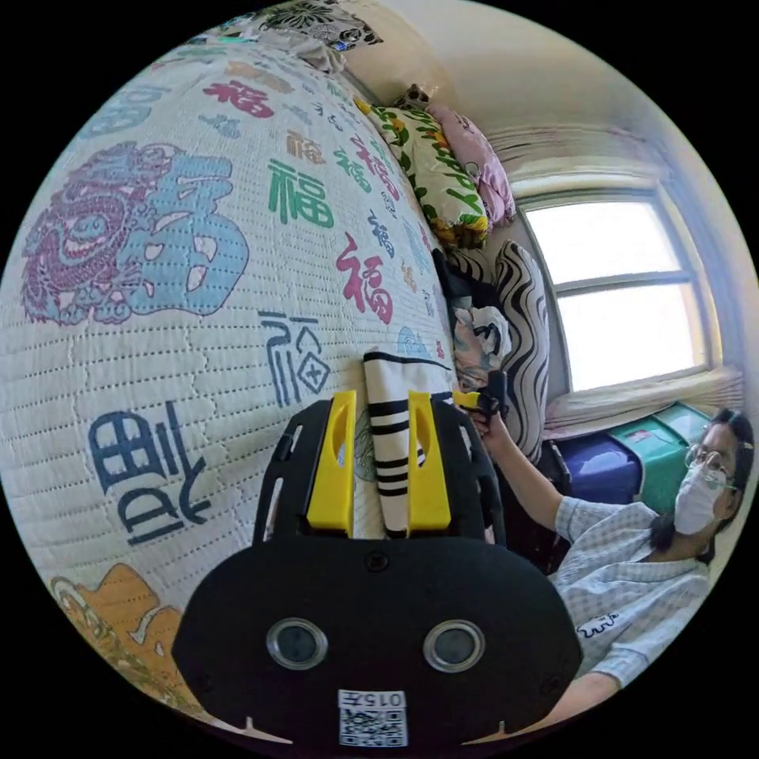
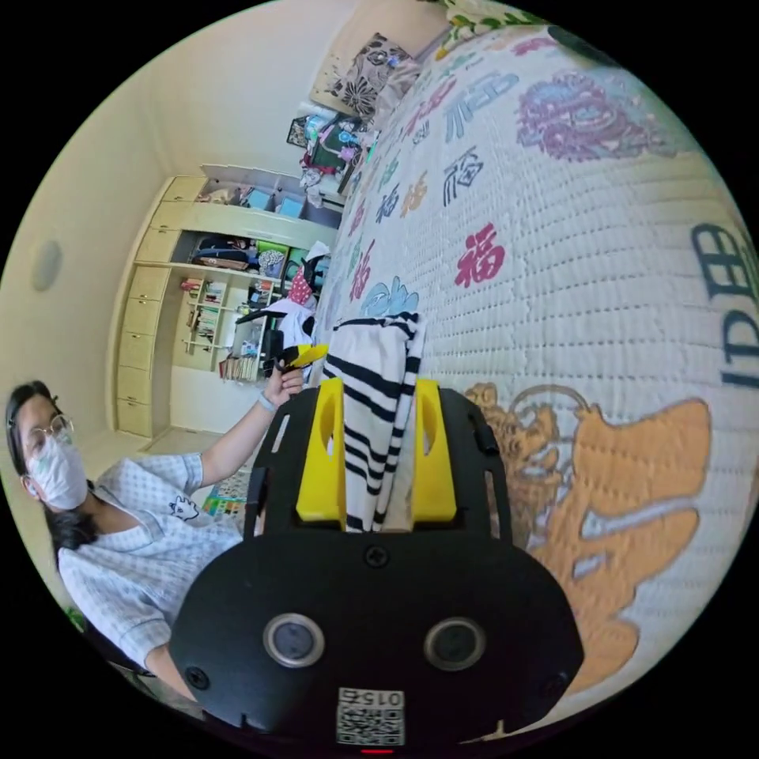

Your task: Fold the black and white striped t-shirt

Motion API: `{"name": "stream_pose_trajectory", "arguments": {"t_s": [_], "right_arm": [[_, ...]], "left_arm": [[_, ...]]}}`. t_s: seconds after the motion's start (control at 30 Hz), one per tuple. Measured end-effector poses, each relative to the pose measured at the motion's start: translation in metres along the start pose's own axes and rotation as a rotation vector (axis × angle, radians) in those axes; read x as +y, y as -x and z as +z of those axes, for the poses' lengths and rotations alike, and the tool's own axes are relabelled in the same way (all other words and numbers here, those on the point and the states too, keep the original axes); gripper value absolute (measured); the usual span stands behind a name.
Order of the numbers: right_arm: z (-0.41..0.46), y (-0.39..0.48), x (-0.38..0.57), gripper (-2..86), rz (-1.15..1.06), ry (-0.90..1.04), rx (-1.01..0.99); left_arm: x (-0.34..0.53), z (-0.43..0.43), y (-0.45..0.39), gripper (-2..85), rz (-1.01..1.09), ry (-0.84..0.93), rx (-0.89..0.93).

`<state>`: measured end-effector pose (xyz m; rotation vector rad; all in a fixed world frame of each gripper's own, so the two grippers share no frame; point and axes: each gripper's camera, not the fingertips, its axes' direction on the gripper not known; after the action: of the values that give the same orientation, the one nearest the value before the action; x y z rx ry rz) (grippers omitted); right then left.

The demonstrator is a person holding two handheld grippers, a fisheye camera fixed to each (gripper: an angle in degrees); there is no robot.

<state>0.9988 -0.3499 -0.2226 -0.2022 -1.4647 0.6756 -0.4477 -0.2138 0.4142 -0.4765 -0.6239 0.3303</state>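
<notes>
Room: a bedroom, with a window [image 1: 624, 292] glowing on one side and crowded shelves [image 2: 237, 308] on the other.
Surface: a bed under a quilted cover [image 1: 198, 261] printed with big coloured characters, pillows [image 1: 435, 174] piling up along its far edge.
Left claw [image 1: 380, 466]: its yellow jaws are pressing in on a narrow band of the black and white striped t-shirt [image 1: 395, 427], and the cloth is running up out of the jaws just above the quilt.
Right claw [image 2: 376, 455]: it's gripping too, both jaws squeezing a thicker, bunched gather of the same shirt, stripes fanning out past the tips.
Shirt: it's hanging stretched between the two claws, lifted off the bed rather than lying flat; how much of it is trailing below I cannot tell.
Person: sitting beside the bed, a hand [image 2: 281, 383] reaching out with the other claw's handle in each view.
Step in hand: looks like the pick-up and spread, with the shirt being held by two edge points ahead of any fold; no fold seems set down yet.
Next move: judging from this, it's calling for drawing the claws apart to take out the slack, then lowering the shirt flat onto the quilt so a side can be turned in.
Watch for: the bunched right grip may be dragging extra layers along.
</notes>
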Motion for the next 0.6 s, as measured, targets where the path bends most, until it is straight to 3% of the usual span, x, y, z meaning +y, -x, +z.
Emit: {"name": "stream_pose_trajectory", "arguments": {"t_s": [0.27, 0.47, 0.6], "right_arm": [[0.043, 0.003, -0.022, 7.9, 0.006, 0.151, -0.101], [0.059, 0.038, -0.016, 5.2, -0.120, 0.236, -0.014], [0.046, 0.083, -0.002, 4.9, -0.302, 0.151, -0.002]], "left_arm": [[-0.039, 0.037, 0.034, 6.0, 0.015, 0.161, 0.314], [-0.044, 0.013, -0.004, 0.6, 0.208, 0.203, 0.162], [-0.037, -0.026, -0.044, 0.2, 0.370, 0.110, 0.163]]}}
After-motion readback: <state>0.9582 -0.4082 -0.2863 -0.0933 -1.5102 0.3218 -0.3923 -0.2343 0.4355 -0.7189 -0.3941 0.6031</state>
